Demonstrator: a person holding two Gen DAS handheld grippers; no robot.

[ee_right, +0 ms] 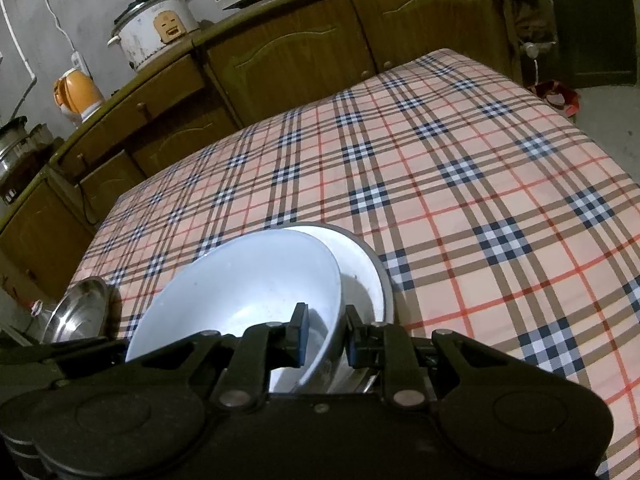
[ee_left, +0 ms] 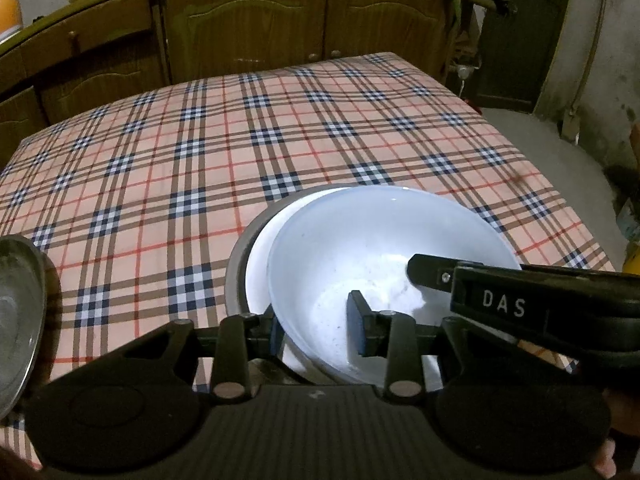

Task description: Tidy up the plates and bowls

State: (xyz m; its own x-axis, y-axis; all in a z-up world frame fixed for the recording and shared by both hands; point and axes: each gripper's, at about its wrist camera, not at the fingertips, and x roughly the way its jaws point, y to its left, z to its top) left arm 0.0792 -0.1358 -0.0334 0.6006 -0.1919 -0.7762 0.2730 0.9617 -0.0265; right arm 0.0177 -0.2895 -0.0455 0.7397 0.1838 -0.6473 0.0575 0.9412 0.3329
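While both tongs, the left gripper (ee_left: 316,326) and the right gripper (ee_right: 324,334), are clamped on opposite rims of the white bowl (ee_left: 384,264), it hangs tilted into the metal basin (ee_left: 240,248), so next they probably should lower and release together.

Between your left gripper's (ee_left: 316,326) matt black plastic fingers you have the smooth, glossy wall of a pale bowl (ee_left: 384,240), lightly speckled inside. Under it sits a dull grey metal basin (ee_right: 382,268). Out beyond your fingertips lies a matt woven plaid cloth (ee_left: 240,140). Left of your fingers, a shiny steel dish (ee_right: 76,312) reflects light.
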